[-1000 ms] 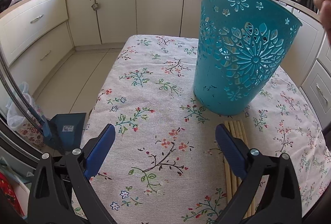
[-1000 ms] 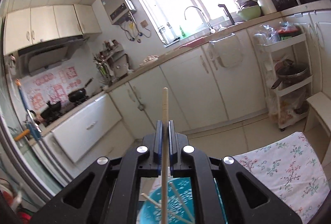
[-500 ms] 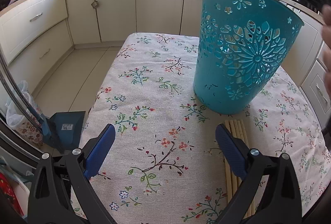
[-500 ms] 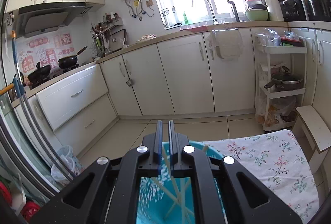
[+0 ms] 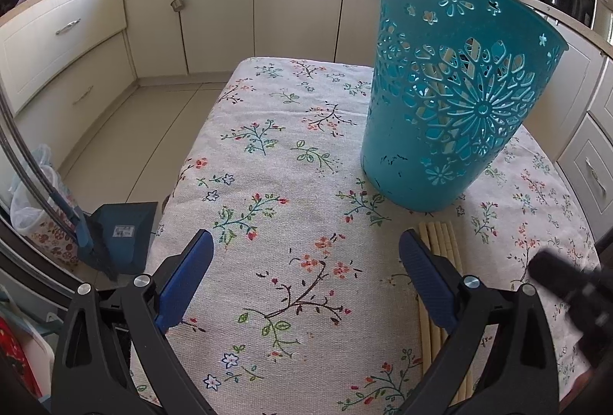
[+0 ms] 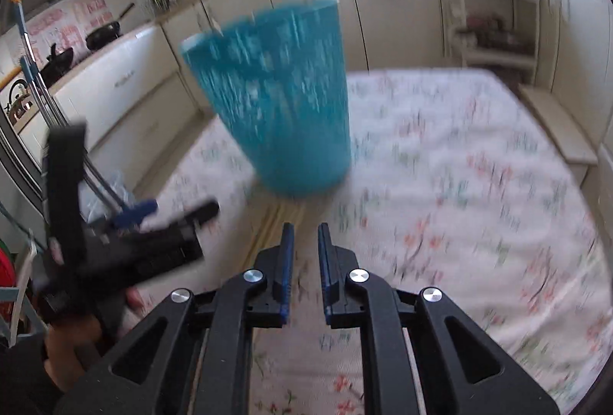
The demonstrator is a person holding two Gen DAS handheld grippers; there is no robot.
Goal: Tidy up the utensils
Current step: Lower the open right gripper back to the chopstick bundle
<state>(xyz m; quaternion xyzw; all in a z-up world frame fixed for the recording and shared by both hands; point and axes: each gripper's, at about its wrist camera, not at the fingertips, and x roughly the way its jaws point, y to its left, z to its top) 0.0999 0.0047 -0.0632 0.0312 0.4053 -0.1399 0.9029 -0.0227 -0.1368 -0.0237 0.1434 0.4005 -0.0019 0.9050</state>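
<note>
One second ago our right gripper (image 6: 305, 235) held one chopstick above the blue basket (image 5: 456, 100); now its jaws stand a little apart with nothing between them, and it points down toward the chopsticks on the cloth (image 5: 440, 242). The view is blurred, so it moves fast. We judge that the stick is now inside the basket and the next pick begins. Our left gripper (image 5: 306, 258) stays wide open and empty above the flowered tablecloth (image 5: 268, 166), beside the sticks.
</note>
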